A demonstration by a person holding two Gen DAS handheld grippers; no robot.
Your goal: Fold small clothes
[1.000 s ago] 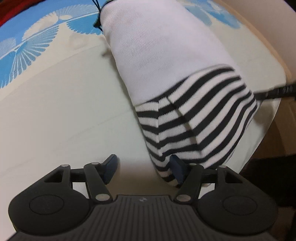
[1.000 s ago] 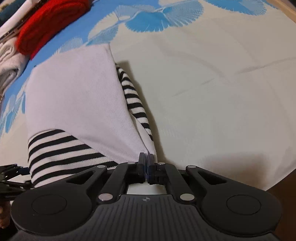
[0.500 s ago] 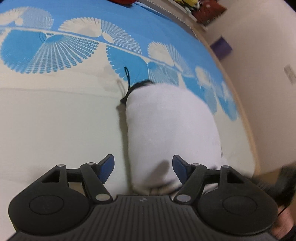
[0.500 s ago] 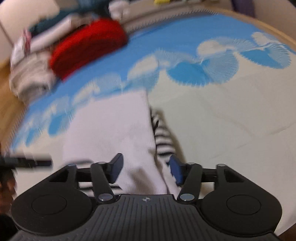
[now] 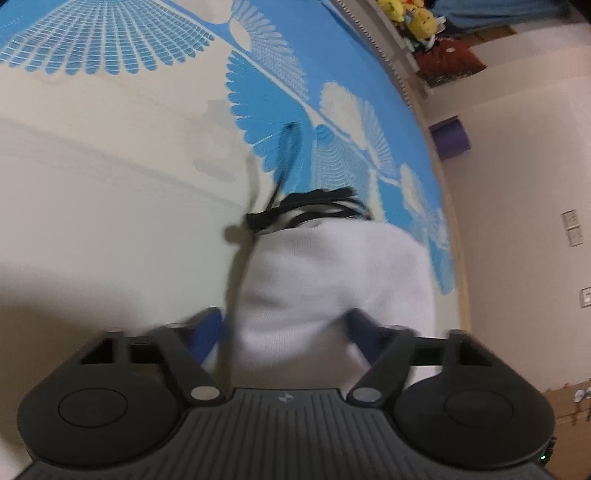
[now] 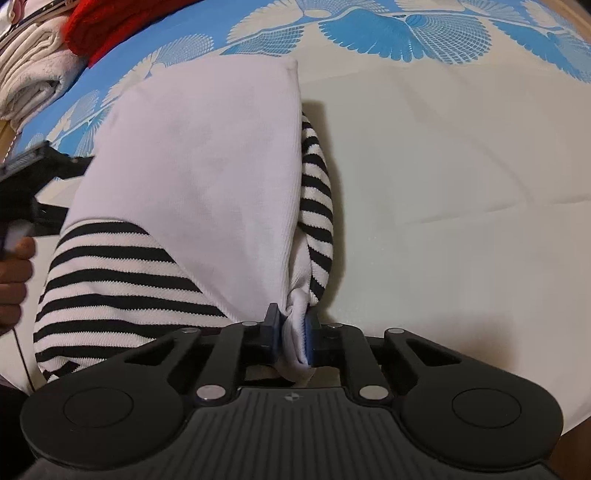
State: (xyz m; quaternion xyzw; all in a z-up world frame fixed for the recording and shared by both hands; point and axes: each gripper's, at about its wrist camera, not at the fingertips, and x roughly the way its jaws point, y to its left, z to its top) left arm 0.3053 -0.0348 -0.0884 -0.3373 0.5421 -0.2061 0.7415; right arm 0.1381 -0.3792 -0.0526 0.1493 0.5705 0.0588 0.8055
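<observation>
Your right gripper (image 6: 291,334) is squeezed tight on a bunched white corner of the small top (image 6: 207,177), right at the near edge of the surface (image 6: 461,184). The cloth fills the thin gap between the two blue pads. Your left gripper (image 5: 286,328) has its fingers spread wide, one on each side of the white cloth (image 5: 332,280), and it holds nothing; that view is blurry. In the right view the top lies flat on the surface, with a plain white part folded over the black and white stripes. A striped sleeve (image 6: 317,206) curls along the right side of the white part, touching it. At the left edge of that view you can see your left hand (image 6: 14,273) on the other tool. Just past the white cloth in the left view lies a dark bunch of stripes (image 5: 317,208) with a thin black string (image 5: 284,162). Farther back, the cover turns blue with white fan shapes. At the far left corner sit a red knit piece (image 6: 110,26) and a folded white stack (image 6: 33,81), side by side.
</observation>
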